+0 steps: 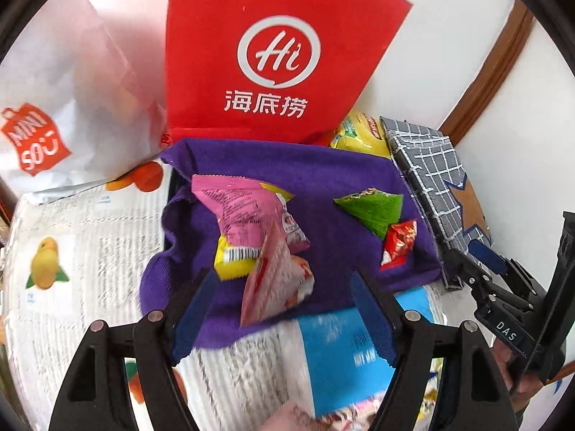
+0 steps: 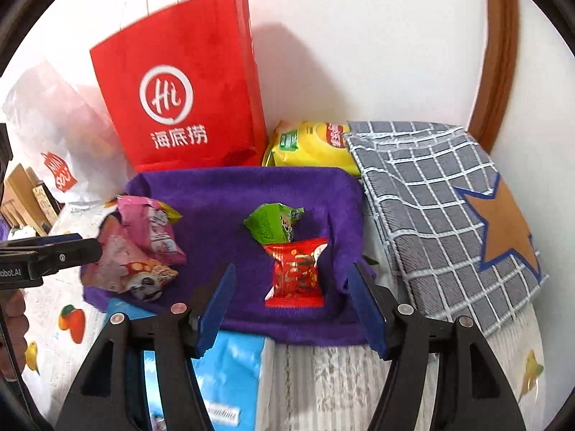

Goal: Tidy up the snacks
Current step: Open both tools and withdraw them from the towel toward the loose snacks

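Note:
A purple cloth (image 1: pixel 323 186) lies on the table with snack packets on it. On its left are a pink packet (image 1: pixel 244 208), a small yellow one (image 1: pixel 233 258) and a pale pink one (image 1: pixel 276 280). On its right are a green packet (image 1: pixel 373 208) and a red packet (image 1: pixel 399 244). My left gripper (image 1: pixel 282 280) hovers open above the pale pink packet, pads clear of it. My right gripper (image 2: pixel 291 273) is open over the red packet (image 2: pixel 294 269), which lies flat on the cloth (image 2: pixel 233 197) untouched, just in front of the green packet (image 2: pixel 273 222).
A red paper bag (image 1: pixel 273 54) and a white shopping bag (image 1: pixel 54 107) stand against the wall behind the cloth. A yellow chip bag (image 2: pixel 309 143) and a grey checked fabric box (image 2: pixel 431 197) sit at the right. A blue packet (image 2: pixel 233 359) lies at the near edge.

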`<act>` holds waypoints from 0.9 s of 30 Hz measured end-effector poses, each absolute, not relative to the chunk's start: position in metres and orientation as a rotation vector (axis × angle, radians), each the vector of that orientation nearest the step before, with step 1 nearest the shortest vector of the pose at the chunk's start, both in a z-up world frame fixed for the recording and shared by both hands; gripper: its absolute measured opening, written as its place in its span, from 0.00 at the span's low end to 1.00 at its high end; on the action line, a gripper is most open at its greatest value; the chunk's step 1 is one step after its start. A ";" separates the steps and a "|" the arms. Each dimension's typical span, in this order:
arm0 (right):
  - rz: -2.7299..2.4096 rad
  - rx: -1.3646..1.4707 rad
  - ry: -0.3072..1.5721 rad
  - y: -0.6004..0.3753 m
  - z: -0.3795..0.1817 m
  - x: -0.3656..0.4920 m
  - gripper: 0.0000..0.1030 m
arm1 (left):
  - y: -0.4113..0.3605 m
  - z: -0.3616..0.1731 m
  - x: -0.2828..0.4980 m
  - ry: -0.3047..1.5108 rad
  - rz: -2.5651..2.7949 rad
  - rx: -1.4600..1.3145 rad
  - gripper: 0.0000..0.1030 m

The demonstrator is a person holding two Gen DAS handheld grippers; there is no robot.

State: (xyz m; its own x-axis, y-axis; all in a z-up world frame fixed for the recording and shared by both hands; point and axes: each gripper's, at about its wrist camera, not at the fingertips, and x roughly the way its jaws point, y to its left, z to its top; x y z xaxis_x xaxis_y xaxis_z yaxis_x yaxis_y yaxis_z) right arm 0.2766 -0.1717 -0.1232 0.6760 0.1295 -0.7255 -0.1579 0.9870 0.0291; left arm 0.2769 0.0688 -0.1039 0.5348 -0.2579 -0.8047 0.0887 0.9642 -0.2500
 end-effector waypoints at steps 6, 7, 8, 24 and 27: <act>0.170 -0.027 0.787 -0.173 -0.103 0.238 0.63 | 0.072 -0.088 0.238 0.950 -0.210 -0.190 0.74; 0.181 -0.026 0.786 -0.172 -0.100 0.232 0.63 | 0.073 -0.086 0.232 0.947 -0.208 -0.191 0.73; 0.189 -0.028 0.782 -0.171 -0.098 0.223 0.63 | 0.073 -0.084 0.226 0.947 -0.205 -0.193 0.73; 0.239 -0.043 0.713 -0.157 -0.079 0.140 0.63 | 0.077 -0.063 0.142 0.886 -0.180 -0.181 0.72; 0.235 -0.036 0.704 -0.156 -0.080 0.130 0.63 | 0.078 -0.061 0.131 0.880 -0.185 -0.180 0.72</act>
